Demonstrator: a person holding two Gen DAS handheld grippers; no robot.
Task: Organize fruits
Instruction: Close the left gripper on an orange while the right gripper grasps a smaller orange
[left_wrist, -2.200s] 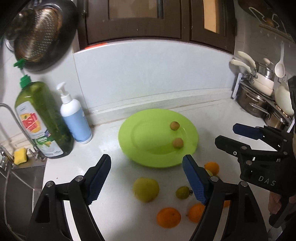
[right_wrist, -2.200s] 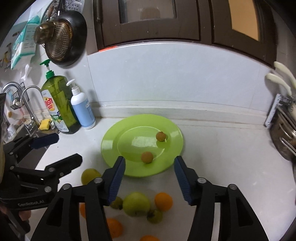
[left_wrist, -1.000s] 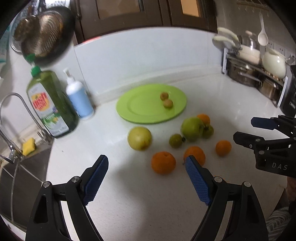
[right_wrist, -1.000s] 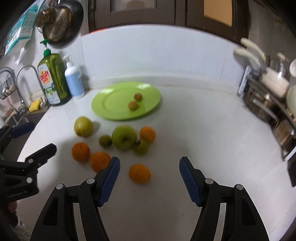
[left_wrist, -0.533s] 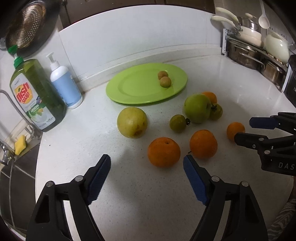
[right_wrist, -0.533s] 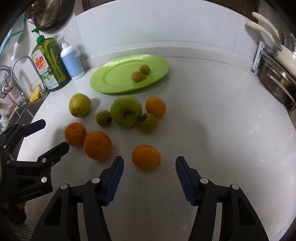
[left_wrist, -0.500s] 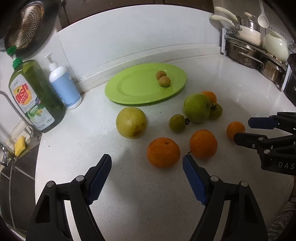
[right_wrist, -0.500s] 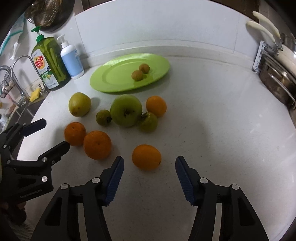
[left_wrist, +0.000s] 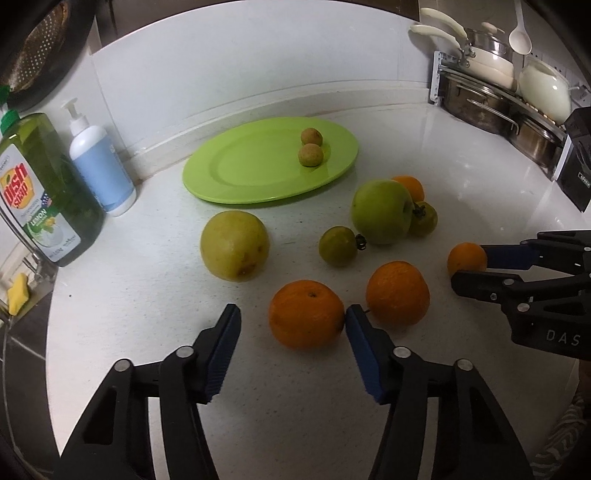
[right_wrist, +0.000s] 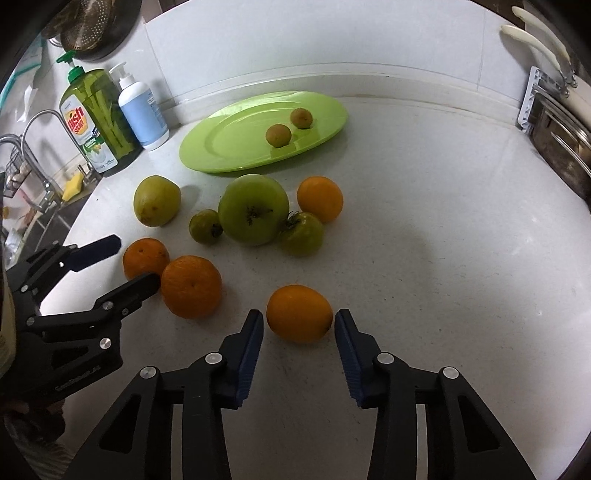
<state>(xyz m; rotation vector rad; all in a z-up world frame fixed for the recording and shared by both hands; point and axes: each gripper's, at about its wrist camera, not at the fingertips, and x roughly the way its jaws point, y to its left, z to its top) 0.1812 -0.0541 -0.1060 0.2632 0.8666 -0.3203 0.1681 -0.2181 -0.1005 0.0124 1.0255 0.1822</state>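
Several fruits lie loose on the white counter in front of a green plate (left_wrist: 258, 184) that holds two small brown fruits (left_wrist: 311, 155). My left gripper (left_wrist: 291, 317) is closing around an orange (left_wrist: 306, 314); the right pad touches it and the left pad stands clear. My right gripper (right_wrist: 299, 319) is closing around another orange (right_wrist: 299, 313), with a thin gap on each side. A third orange (left_wrist: 397, 293), a green apple (left_wrist: 380, 212), a yellow-green fruit (left_wrist: 234, 245) and two small green tomatoes (left_wrist: 338, 245) sit between the grippers and the plate.
A green dish soap bottle (left_wrist: 44, 192) and a white pump bottle (left_wrist: 101, 173) stand at the back left beside the sink (left_wrist: 18, 295). Pots on a rack (left_wrist: 498, 92) and a black box (left_wrist: 576, 162) fill the right side.
Both grippers have come down toward the counter, and each has narrowed its jaws around an orange. The fruits have not moved.
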